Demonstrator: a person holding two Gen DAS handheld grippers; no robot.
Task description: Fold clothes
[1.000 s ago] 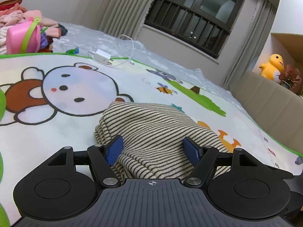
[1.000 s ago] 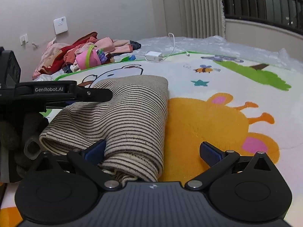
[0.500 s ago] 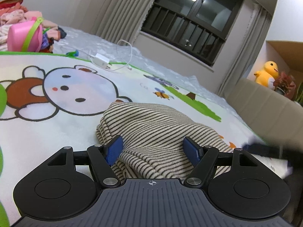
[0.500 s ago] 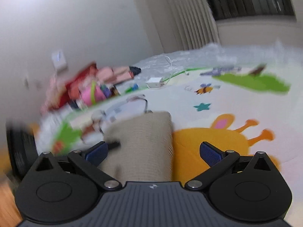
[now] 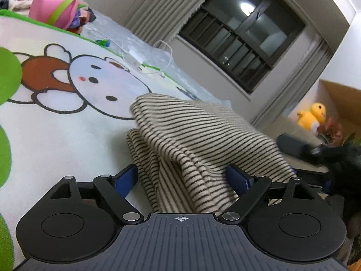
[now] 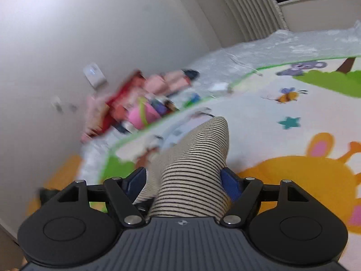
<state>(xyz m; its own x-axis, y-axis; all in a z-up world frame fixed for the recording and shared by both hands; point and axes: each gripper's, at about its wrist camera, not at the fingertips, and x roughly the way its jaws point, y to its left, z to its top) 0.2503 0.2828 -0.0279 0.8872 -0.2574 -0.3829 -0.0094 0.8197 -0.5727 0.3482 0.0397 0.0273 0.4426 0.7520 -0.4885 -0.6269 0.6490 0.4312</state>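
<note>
We see one beige knit garment with thin dark stripes point(image 5: 203, 135) already folded into a compact thick bundle, lying on the cartoon-printed play mat point(image 5: 56, 140) over the white bear print. Our left gripper point(image 5: 182, 178) has just been opening its jaws; the near end of the bundle sits between the blue pads point(image 5: 126, 178), with clear mat showing beside the left pad, so we read it as released, not pinching. Our right gripper point(image 6: 182, 180) has just been closing its jaws, and in the right wrist view the striped fabric point(image 6: 191, 169) fills the gap between both blue pads point(image 6: 230, 183), so we call it clenched on the garment's end, which seems raised a bit off the mat there. We judge this piece is nearly done: main folds are in, what is left is probably a final tidy or moving the bundle aside. Far end of the mat holds a loose pile of pink and red clothes point(image 6: 135, 99), blurred, with a pink plastic bucket with green handle point(image 5: 54, 6) beside it; those look unfolded, so most of the task remains. A white charger with cable point(image 5: 135, 58) lies on the mat's far edge, well apart from the bundle.
</note>
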